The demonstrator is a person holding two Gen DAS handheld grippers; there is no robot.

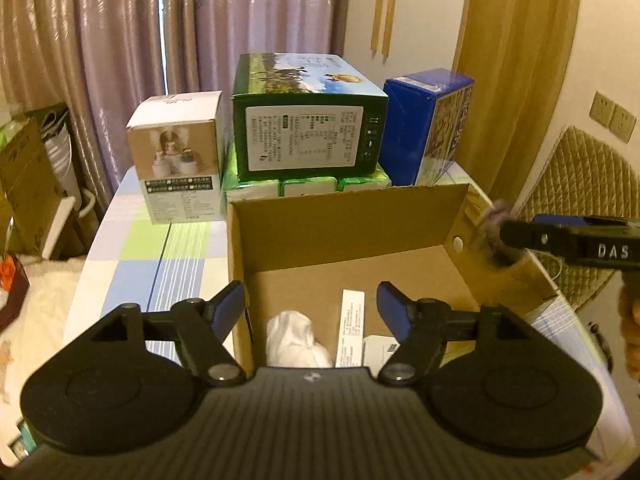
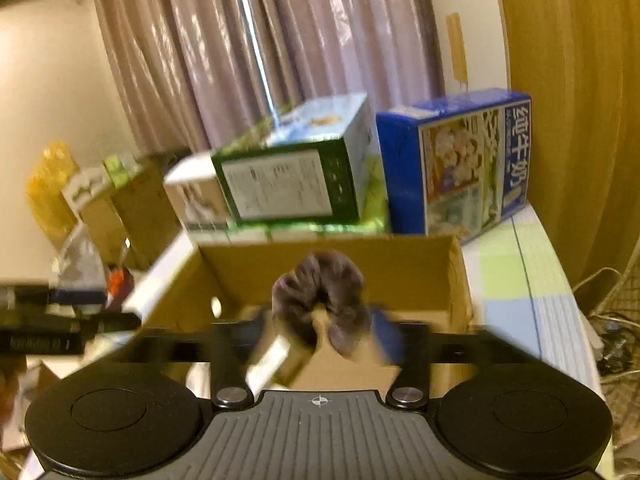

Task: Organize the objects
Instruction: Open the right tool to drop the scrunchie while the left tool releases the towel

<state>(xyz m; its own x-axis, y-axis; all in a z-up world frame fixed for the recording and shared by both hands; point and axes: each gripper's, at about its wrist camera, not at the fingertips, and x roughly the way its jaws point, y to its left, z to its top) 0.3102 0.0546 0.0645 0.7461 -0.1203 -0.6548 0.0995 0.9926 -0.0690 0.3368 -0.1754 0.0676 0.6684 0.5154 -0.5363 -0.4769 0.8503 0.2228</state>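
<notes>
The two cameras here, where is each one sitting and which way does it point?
Left wrist: rides the left hand-held gripper, open, facing into the cardboard box; the right hand-held gripper enters from the right.
Right wrist: rides the right hand-held gripper, facing the same cardboard box, a fuzzy scrunchie between its fingers; blurred.
Shared: cardboard box, green box, blue carton.

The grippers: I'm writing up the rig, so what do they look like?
Each hand-held gripper has a black body with a ribbed grey centre plate bearing a small crosshair mark, two round black housings, silver pivot screws and blue pads. The left shows this sharply; the right is blurred. Its side reads "DAS" in white.
</notes>
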